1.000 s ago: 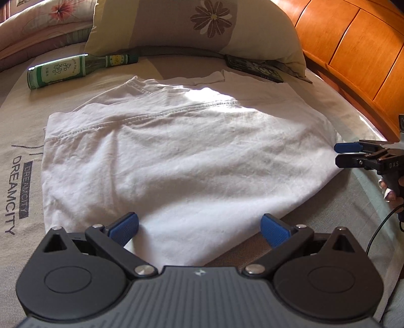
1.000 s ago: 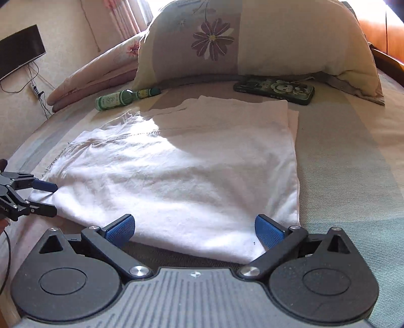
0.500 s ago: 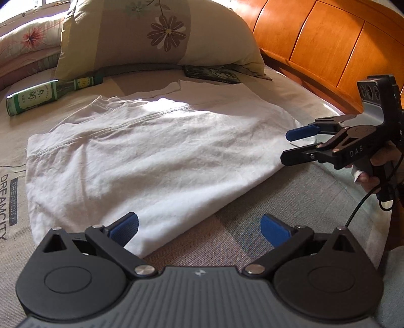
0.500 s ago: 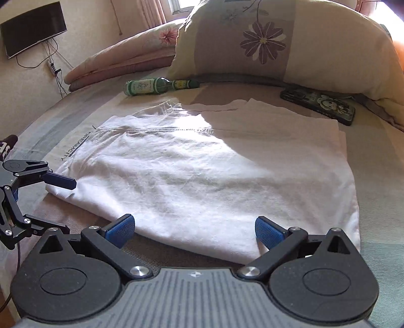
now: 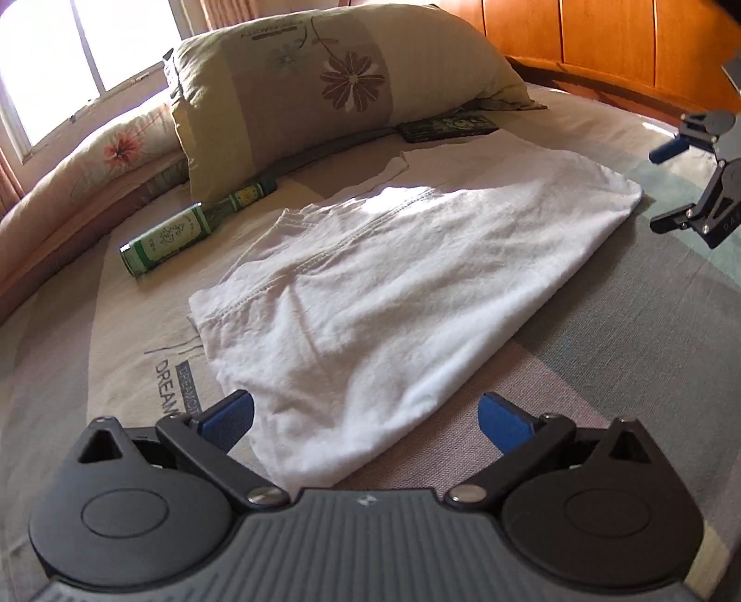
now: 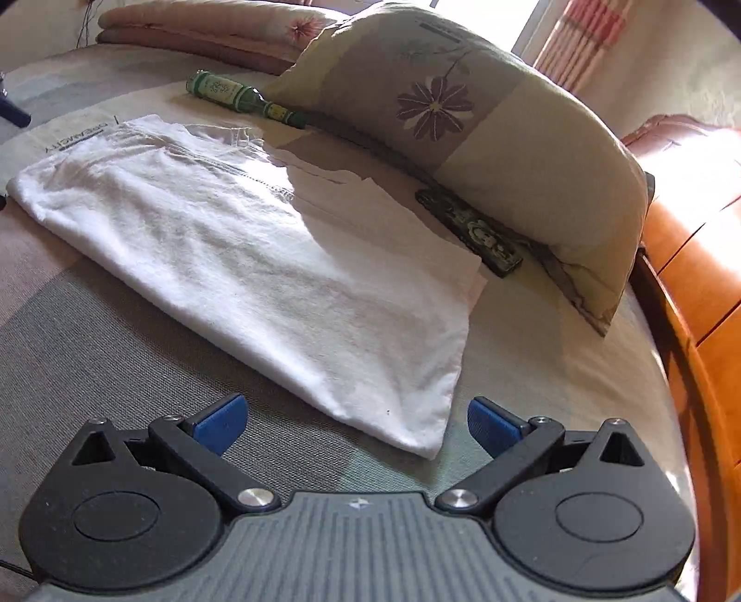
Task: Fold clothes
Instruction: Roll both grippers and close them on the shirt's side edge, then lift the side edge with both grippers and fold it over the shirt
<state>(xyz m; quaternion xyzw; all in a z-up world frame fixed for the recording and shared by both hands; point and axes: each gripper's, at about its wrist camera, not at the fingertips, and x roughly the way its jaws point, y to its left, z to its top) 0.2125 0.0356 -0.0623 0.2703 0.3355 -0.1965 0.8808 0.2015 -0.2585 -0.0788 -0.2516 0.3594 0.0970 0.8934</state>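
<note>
A white folded garment (image 5: 393,287) lies flat on the bed (image 5: 625,333). In the left wrist view its near left corner reaches between the blue pads of my left gripper (image 5: 366,419), which stands open and holds nothing. My right gripper (image 5: 671,190) shows open at the right edge of that view, beyond the garment's far right corner. In the right wrist view the same garment (image 6: 259,259) stretches away to the left, and its near right corner lies between the spread pads of my right gripper (image 6: 354,423).
A green glass bottle (image 5: 194,234) lies left of a big flowered pillow (image 5: 333,78). A dark phone (image 6: 467,231) rests at the pillow's foot. A wooden headboard (image 5: 602,41) runs along the right, with rolled bedding (image 6: 194,23) at the back.
Both grippers have swung outward to the garment's near corners, the left to the left corner and the right to the right corner. The garment has not moved. Both stay open.
</note>
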